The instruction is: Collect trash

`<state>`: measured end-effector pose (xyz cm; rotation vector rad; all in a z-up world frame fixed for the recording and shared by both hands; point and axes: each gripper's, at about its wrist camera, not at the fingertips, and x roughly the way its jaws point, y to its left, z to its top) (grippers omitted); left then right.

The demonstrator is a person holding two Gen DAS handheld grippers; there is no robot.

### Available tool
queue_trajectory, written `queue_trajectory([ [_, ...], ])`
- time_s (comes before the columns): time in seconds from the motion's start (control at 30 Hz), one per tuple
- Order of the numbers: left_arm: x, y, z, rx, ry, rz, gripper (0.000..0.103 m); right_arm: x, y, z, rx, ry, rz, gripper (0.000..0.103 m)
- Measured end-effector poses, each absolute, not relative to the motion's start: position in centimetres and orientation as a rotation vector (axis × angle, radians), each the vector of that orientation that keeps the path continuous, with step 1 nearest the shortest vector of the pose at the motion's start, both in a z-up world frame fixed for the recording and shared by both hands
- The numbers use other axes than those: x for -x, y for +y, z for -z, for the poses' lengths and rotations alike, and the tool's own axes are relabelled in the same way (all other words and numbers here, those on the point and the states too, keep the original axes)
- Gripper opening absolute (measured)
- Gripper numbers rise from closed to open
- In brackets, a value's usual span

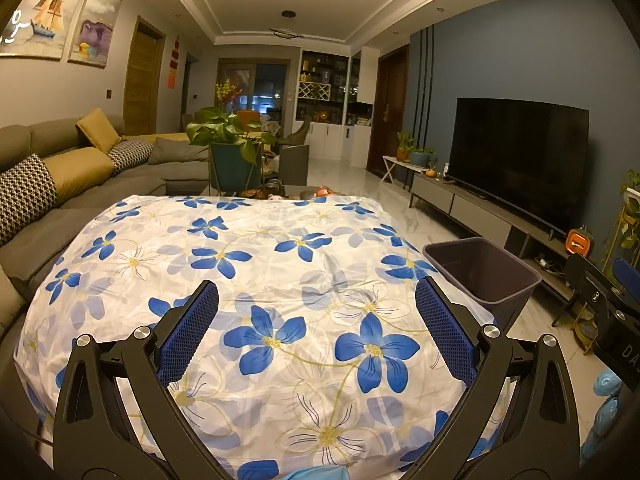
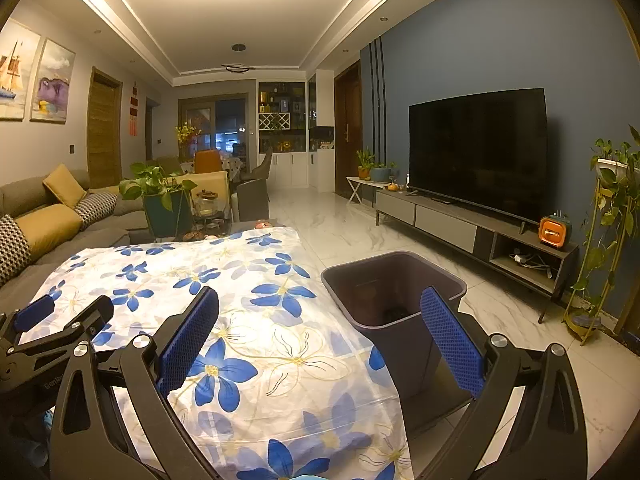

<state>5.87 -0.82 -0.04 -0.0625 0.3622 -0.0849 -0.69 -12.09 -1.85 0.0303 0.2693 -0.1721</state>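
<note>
Both tools gape wide, holding nothing: left tool (image 1: 316, 332) over the flowered tabletop (image 1: 256, 248), right tool (image 2: 320, 336) at its edge. The bin (image 2: 394, 280) stands on the floor just beside it.

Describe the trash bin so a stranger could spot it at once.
Start at the big dark TV on the blue wall, then look down across the marble floor toward the table with the blue-flower cloth. The bin stands on the floor right beside the table's edge, on the TV side. It is the only dark, open-topped, squarish plastic tub there, tapering downward.
</note>
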Motion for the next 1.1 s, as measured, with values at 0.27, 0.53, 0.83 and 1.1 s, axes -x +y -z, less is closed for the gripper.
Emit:
queue_trajectory([
  [0.27, -5.91, -0.81, 0.04, 0.064, 0.363, 0.086, 0.097, 0.63, -12.06, 1.81, -0.032, 0.268, 0.172, 0.097],
  [0.53, -5.92, -0.77, 0.05, 0.066, 0.364, 0.086, 0.097, 0.7, -12.12, 1.85, -0.033, 0.266, 0.173, 0.097],
  [0.83, -5.94, -0.7, 0.08, 0.067, 0.364, 0.086, 0.097, 0.69, -12.11, 1.84, -0.036, 0.265, 0.172, 0.097],
  [1.1, -5.64, -0.95, -0.07, 0.065, 0.36, 0.087, 0.097, 0.67, -12.03, 1.73, -0.038, 0.262, 0.173, 0.097],
])
